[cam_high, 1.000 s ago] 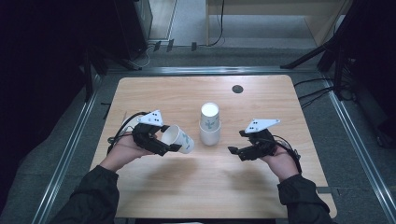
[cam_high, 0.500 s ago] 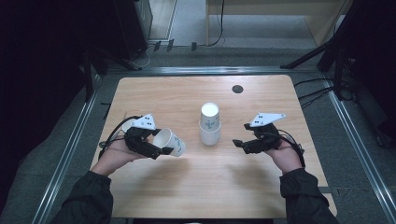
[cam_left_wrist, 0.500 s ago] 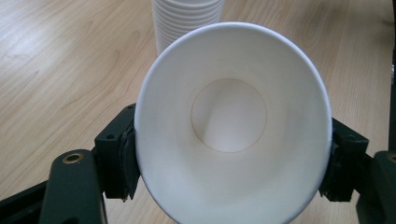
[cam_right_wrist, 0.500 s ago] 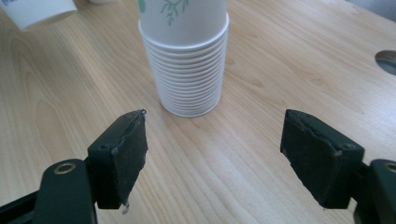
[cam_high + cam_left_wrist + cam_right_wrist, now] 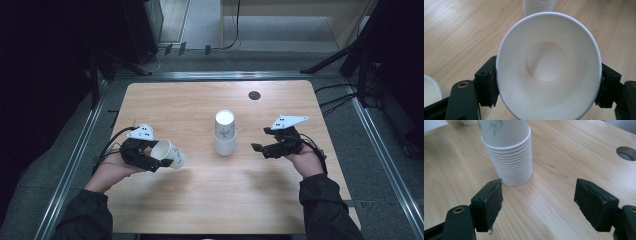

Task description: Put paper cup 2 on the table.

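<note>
The room around the surface (image 5: 200, 200) is very dark, so little can be made out there. Some black cables lie on the grey floor at the far side. In the left tongs' view the near rim of the paper cup (image 5: 549, 70) is cut off at the bottom edge, and another white thing at the near left corner is too cut off to name.

The surface is light wood with a round hole (image 5: 254, 95) near its far right side. A metal frame runs around it.

The left tongs (image 5: 150, 159) hold the paper cup (image 5: 169, 154) on its side, at the left of the surface. Their pads press on its two sides. The cup is white, with its open mouth facing the tongs' camera.

A stack of cups (image 5: 224, 134) stands upside down in the middle, white with a small green leaf print.

The right tongs (image 5: 261, 140) are wide open with nothing between them, just right of the stack.
</note>
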`<action>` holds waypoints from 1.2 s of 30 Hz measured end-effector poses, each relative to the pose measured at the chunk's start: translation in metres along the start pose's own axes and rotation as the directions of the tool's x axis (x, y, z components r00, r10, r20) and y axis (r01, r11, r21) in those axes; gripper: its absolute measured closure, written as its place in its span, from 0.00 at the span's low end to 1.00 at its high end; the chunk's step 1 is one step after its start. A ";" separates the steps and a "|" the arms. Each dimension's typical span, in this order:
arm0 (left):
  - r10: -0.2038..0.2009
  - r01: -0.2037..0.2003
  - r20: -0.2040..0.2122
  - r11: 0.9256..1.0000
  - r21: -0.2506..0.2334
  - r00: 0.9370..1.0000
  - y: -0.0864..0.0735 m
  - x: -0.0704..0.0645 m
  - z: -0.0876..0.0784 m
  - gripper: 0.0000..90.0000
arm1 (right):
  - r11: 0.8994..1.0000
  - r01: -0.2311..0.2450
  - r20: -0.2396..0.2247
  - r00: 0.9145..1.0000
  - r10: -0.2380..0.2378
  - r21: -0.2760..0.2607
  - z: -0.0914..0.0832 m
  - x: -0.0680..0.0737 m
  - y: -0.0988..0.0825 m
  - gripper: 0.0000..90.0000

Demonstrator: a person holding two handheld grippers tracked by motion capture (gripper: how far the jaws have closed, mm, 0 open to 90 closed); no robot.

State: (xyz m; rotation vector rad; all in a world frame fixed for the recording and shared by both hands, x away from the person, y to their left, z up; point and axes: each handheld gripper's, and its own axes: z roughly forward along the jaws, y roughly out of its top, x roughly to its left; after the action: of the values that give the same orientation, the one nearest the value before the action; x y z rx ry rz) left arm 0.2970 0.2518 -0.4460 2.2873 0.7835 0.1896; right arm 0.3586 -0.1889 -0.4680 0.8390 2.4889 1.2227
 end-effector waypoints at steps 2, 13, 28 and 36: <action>-0.007 0.008 -0.006 1.000 0.013 1.000 -0.003 0.003 -0.001 0.27 | 1.000 -0.002 0.000 1.000 0.002 0.005 0.002 -0.002 0.000 0.26; -0.030 0.035 -0.057 0.997 0.076 0.998 -0.018 0.017 -0.009 0.27 | 1.000 -0.014 0.017 1.000 0.013 0.022 0.007 -0.009 -0.003 0.26; -0.035 0.062 -0.139 0.979 0.195 0.990 -0.035 0.032 -0.009 0.25 | 0.999 -0.004 0.015 1.000 0.004 0.039 0.010 -0.006 -0.004 0.26; -0.055 0.093 -0.164 0.967 0.238 0.985 -0.041 0.038 -0.009 0.25 | 0.999 0.000 0.016 1.000 -0.001 0.050 0.011 -0.005 -0.004 0.26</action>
State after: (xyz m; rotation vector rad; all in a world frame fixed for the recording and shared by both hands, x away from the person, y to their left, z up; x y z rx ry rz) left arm 0.3047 0.3021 -0.4694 2.4918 1.0214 0.2527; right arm 0.3661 -0.1866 -0.4781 0.8569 2.5160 1.1538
